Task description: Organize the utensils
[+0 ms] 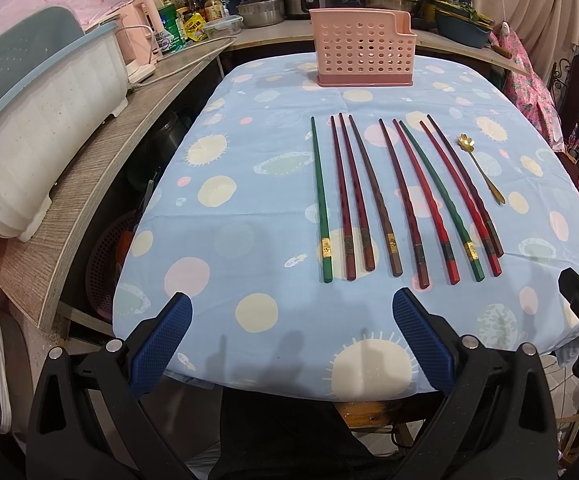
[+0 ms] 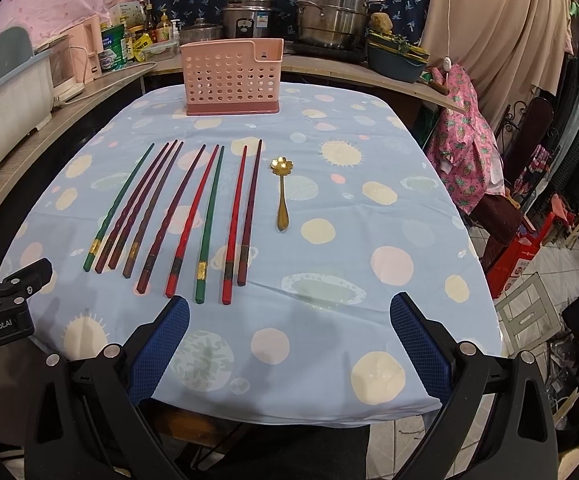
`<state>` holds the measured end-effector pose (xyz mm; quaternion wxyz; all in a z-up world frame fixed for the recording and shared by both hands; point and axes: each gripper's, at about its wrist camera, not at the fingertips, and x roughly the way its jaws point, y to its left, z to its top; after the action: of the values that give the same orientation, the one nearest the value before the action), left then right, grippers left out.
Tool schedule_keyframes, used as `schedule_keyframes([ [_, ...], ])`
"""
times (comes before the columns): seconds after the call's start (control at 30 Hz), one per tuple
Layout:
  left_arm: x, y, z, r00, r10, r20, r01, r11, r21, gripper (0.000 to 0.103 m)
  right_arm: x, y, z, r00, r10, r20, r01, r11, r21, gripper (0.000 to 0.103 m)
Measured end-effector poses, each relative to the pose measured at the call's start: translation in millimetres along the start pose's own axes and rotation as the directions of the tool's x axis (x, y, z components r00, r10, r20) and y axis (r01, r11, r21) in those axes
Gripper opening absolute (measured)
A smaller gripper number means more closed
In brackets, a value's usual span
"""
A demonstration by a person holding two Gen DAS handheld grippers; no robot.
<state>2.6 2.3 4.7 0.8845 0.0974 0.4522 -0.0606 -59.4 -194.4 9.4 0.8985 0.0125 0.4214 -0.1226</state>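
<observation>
Here the left gripper (image 1: 291,310) is hovering over the near edge of the bench (image 1: 249,184) with its blue pads (image 1: 160,344) spread wide and nothing between them. The right gripper (image 2: 289,314) is doing the same beside it, jaws wide apart and empty. Both are sitting back from the work, probably so that each camera is taking in the whole layout before a first pick is chosen.

Just beyond the fingertips, the chopsticks (image 1: 405,200) are lying in a loose row, nine as far as I can count, thick ends toward the near edge and thin tips pointing at the far edge. Most are lying apart from one another, which is leaving room for a pad to slide down on either side of a single stick; two pairs are crowding close and may need more care. The green chopstick (image 1: 320,200) is ending the row on the left side. Their near ends are reaching almost to the grippers, so a short reach forward looks enough.

At the right end of the row, near but not touching the last stick, a small gold spoon (image 2: 282,192) with a flower-shaped bowl is lying with its handle toward the near edge.

Further out, close to the far edge, the pink perforated holder (image 2: 231,76) is standing upright, its open top waiting; no utensil is showing above its rim, so the sorting appears not yet begun. Pots (image 2: 331,12) and bottles (image 2: 157,28) are crowding the counter behind.
</observation>
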Motion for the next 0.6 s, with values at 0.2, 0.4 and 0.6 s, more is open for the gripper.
schedule_keyframes([
  [0.2, 0.2, 1.7, 0.3, 1.000, 0.000, 0.001, 0.000, 1.000, -0.003, 0.096, -0.6, -0.8, 1.8, 1.000, -0.001, 0.002, 0.001, 1.000, 0.000, 0.096],
  [0.4, 0.2, 1.7, 0.4, 1.000, 0.001, 0.001, -0.001, 1.000, -0.002, 0.096, -0.7, -0.8, 1.5, 1.000, 0.000, 0.002, 0.000, 1.000, 0.001, 0.096],
  [0.6, 0.2, 1.7, 0.4, 1.000, 0.000, 0.001, 0.000, 1.000, -0.002, 0.096, -0.8, -0.6, 0.9, 1.000, 0.000, 0.003, 0.000, 1.000, 0.000, 0.096],
])
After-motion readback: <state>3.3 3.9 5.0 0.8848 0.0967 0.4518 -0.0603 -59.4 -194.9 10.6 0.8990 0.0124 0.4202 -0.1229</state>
